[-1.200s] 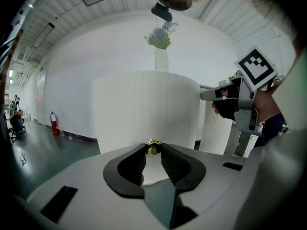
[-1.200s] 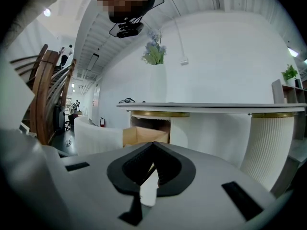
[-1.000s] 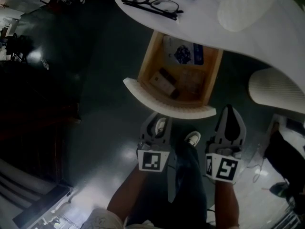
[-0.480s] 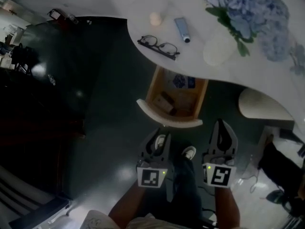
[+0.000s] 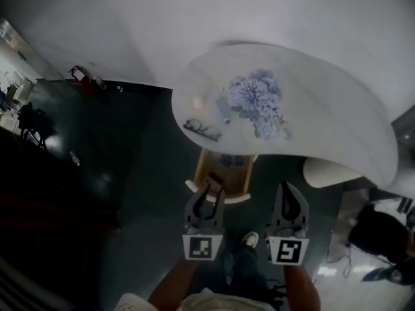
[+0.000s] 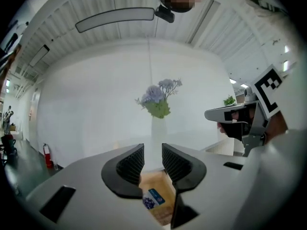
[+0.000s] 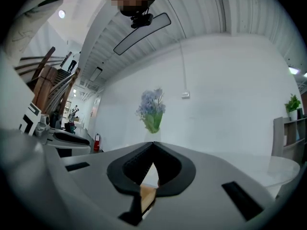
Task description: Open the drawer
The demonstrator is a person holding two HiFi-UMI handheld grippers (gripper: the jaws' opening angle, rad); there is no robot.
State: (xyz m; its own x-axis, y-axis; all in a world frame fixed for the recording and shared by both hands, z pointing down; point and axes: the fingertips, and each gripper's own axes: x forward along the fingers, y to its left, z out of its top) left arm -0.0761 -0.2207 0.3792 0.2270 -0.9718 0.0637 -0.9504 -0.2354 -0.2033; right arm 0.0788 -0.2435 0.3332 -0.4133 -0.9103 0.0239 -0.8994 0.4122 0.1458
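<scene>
under the table (image 5: 324, 109), drawer (image 5: 201, 168) juts toward person; left jaws released, right jaws clenched.

The white bench (image 5: 337, 109) has a curved edge. On it stand blue flowers (image 5: 254, 97); near them lie a small tube (image 5: 223, 111), dark glasses (image 5: 202, 129) and a small pale round thing (image 5: 197, 102). Its wooden drawer (image 5: 222, 173) is pulled out below.
</scene>
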